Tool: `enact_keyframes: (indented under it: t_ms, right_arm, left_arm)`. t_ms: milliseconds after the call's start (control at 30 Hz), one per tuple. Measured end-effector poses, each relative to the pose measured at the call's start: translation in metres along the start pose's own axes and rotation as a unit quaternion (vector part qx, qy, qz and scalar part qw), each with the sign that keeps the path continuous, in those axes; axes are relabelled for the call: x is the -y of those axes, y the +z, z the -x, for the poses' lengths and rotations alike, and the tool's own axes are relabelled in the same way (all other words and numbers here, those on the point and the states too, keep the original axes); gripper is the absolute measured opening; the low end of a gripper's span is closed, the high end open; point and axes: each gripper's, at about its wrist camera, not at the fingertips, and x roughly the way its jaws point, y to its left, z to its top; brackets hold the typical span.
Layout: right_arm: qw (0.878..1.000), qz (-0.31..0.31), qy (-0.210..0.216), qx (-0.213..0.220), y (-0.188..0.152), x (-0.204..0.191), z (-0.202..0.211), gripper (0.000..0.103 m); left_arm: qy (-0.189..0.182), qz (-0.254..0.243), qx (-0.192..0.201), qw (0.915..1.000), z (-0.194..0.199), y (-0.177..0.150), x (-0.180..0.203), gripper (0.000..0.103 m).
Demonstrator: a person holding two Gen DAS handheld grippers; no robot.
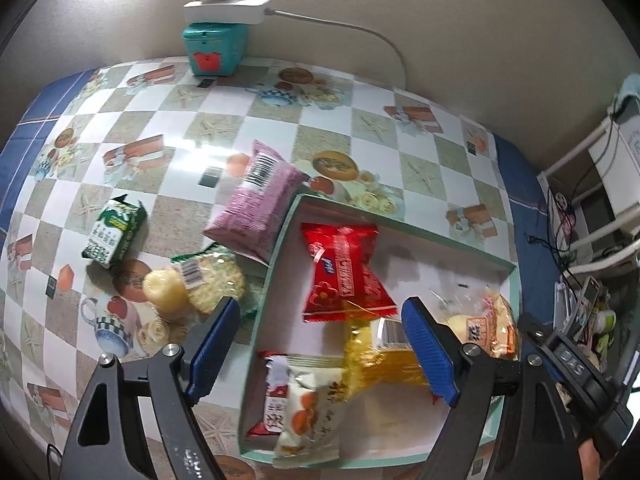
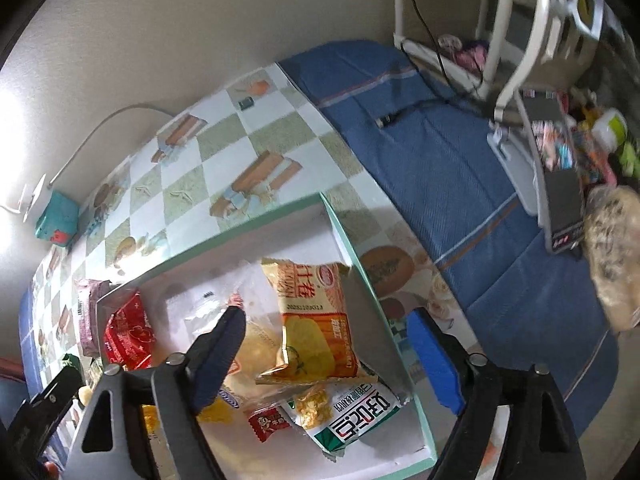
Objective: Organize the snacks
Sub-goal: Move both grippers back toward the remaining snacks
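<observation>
A shallow cardboard box with mint-green walls and a white floor is sitting on the table, whose glossy oilcloth is printed in white and beige checks with teacups, roses and starfish. Inside it, a red crinkly foil packet pinched like a bow is carrying white Chinese characters too blurred to read, and near it a white sachet printed with orange fruit is leaning against the near wall beside a translucent yellow wrapper. From the right wrist view, an orange-and-yellow pillow bag with a red oval logo is lying over a green-and-white packet with bold dark characters. Left of the box on the table, a lilac-pink bag is showing a barcode and fine print, a green-and-white carton-shaped pack is tilting, and a clear sleeve of pale round crackers is touching a pale yellow lump. At the far edge a teal tin is carrying a white power strip. The left tool is hanging with its ribbed blue pads wide apart over the box's left wall, gripping nothing. The right tool is also standing wide over the box's right wall, its pads clear of the bags.
</observation>
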Motion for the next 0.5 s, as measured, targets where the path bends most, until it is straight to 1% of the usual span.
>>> enact_keyframes:
  t_ms: [33, 67, 100, 200, 333, 500]
  right_arm:
    - [1.000, 0.003, 0.000, 0.004, 0.001, -0.002, 0.003, 0.090]
    - [1.000, 0.006, 0.001, 0.010, 0.001, -0.004, 0.008, 0.091]
    - [1.000, 0.010, 0.001, 0.016, 0.002, -0.007, 0.013, 0.092]
    - [0.999, 0.025, -0.004, 0.033, 0.004, -0.017, 0.028, 0.098]
    - [0.998, 0.041, -0.005, 0.051, 0.005, -0.031, 0.047, 0.098]
    - [0.997, 0.054, 0.004, 0.063, 0.003, -0.048, 0.069, 0.098]
  left_arm:
    - [0.001, 0.005, 0.003, 1.0000, 0.001, 0.001, -0.003, 0.085]
    - [0.002, 0.008, 0.004, 1.0000, 0.001, 0.002, -0.006, 0.090]
    - [0.004, 0.014, 0.007, 0.9999, 0.002, 0.004, -0.010, 0.097]
    - [0.004, 0.027, 0.012, 0.9995, 0.006, 0.008, -0.022, 0.098]
    - [0.003, 0.061, 0.021, 0.9979, 0.014, 0.015, -0.047, 0.098]
    - [0.021, 0.095, 0.043, 0.9944, 0.029, 0.022, -0.080, 0.098]
